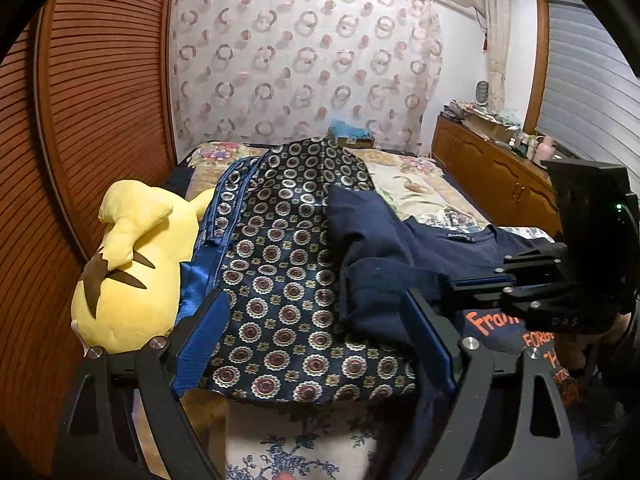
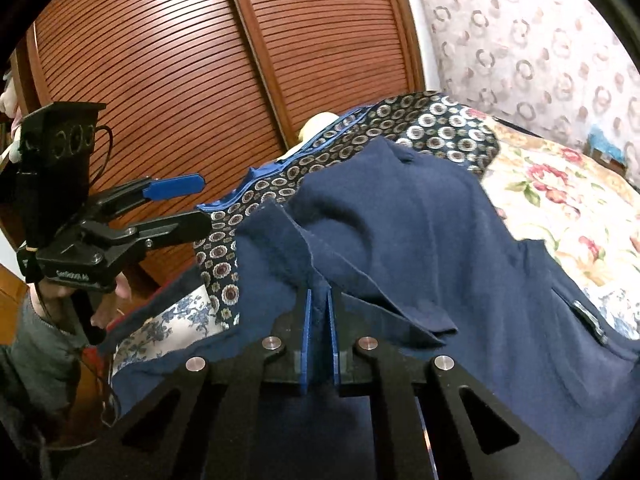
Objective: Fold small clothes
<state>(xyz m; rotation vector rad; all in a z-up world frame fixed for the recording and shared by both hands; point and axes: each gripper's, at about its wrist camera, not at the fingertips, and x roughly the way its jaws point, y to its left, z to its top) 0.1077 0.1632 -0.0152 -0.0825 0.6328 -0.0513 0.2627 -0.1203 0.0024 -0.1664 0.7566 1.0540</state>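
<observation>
Bedroom with a slatted wooden wardrobe (image 1: 100,92) on one side and a patterned curtain (image 1: 304,60) behind the bed (image 2: 560,200), which had a floral cover. On it I saw a dark quilt with round medallions (image 1: 288,264), a yellow plush toy (image 1: 132,264) at its far side, and the navy shirt (image 2: 420,240) with orange lettering lying partly over the quilt, near the bed's front edge.

My right gripper (image 2: 319,300) was closed, pinching a raised ridge of the navy shirt between its blue pads. My left gripper (image 1: 320,336) stood wide open, holding nothing, hovering over the quilt with one finger (image 1: 430,340) just beside the shirt's edge.

Risks as I judged them: the pinch looked shallow and near a fold, so a pull could slip the cloth out, or catch more than one layer and drag the whole shirt into a bunch. With only one side held, lifting would likely twist the shirt instead of making a clean fold. The open left gripper could close on the quilt by mistake, since the two dark fabrics overlap there. The shirt's front hung near the bed edge and might slide off.
</observation>
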